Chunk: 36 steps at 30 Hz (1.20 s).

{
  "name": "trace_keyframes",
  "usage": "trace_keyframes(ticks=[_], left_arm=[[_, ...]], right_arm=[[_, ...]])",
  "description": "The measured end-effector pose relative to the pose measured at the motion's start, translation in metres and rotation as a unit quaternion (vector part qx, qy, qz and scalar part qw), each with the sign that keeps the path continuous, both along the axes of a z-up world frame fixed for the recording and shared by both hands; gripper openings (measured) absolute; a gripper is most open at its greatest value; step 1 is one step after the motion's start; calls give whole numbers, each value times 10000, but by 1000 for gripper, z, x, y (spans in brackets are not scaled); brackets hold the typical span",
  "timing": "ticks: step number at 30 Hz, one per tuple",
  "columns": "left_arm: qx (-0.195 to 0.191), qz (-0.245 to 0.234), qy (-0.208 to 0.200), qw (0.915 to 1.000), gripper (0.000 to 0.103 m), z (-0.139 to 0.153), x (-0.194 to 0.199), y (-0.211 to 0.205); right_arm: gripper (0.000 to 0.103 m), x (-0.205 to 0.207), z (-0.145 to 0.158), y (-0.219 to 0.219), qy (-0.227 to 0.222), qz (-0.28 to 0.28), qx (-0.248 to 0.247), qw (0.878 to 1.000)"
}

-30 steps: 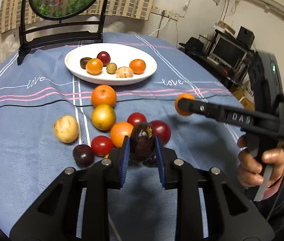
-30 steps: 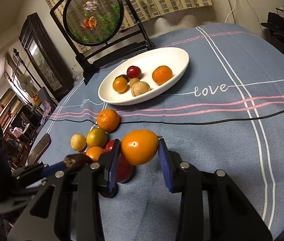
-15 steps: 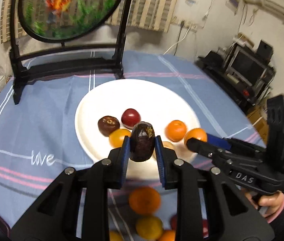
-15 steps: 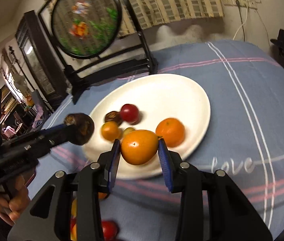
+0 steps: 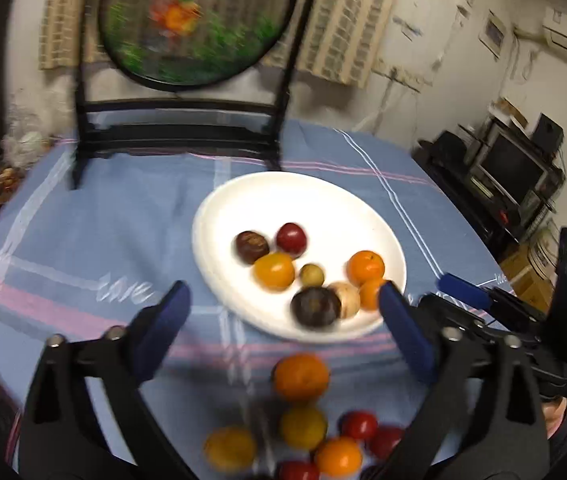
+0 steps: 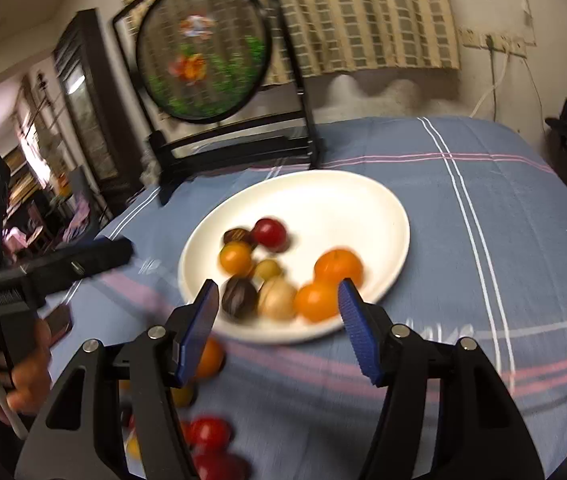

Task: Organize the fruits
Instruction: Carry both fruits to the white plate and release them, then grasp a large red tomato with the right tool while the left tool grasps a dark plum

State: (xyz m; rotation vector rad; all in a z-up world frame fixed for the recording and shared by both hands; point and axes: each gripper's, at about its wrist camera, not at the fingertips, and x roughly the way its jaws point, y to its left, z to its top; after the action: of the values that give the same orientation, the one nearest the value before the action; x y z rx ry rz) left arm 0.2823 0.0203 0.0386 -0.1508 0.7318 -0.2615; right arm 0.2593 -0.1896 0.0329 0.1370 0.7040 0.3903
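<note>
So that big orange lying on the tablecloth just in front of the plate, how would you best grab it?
Take the orange across its widest middle, coming down from above at a slant. It is round, so any pair of opposite sides works. Its left and right flanks look clear; the yellowish fruit sits close on the near side and the white plate lies beyond it.

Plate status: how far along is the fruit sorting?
Roughly halfway. Done: eight fruits sit on the white plate, among them the dark fruit and the orange fruit at its near edge. In hand: nothing; the left gripper and right gripper have just been opening, jaws apart and empty. Left: about eight loose fruits on the tablecloth, starting with the orange nearest the plate.
</note>
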Motion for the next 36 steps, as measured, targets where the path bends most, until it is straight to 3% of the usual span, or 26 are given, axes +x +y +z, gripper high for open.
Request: trace_keyframes(ticks=[6,10,12,15,18,21,26,30,35,36], left_arm=[[31,168,114,9998,100,-22,-81,24],[-32,363,421,9984,100,-54,-122,28],[-179,211,637,9976,100,-72,-135,25],[-228,181,908,9954,100,-89,-142,23],[-380,116,588,9975,100,-83,-148,25],[-253,69,662,9975,100,-85,-147,20],[-57,-26,444,9990,100,-78,-151,12],[-65,-45,474,9988,100,-79,-151,13],[-126,-1,499,9987,100,-80,-150,16],[-125,2,506,9986,100,-80,-149,16]], right_arm=[[62,-64,-9,11,132,476,-446,9978],[62,-82,-21,15,173,620,-290,9975],[62,-78,-31,14,425,502,-108,9978],[62,-78,-41,16,728,640,65,9953],[62,-82,-44,24,747,726,-91,9945],[62,-81,-49,30,815,748,-283,9935],[61,-85,-49,29,759,716,-329,9940],[55,-82,-52,29,886,746,-213,9930],[54,-76,-57,33,1001,658,-259,9925],[48,-74,-59,33,1037,663,-275,9920]])
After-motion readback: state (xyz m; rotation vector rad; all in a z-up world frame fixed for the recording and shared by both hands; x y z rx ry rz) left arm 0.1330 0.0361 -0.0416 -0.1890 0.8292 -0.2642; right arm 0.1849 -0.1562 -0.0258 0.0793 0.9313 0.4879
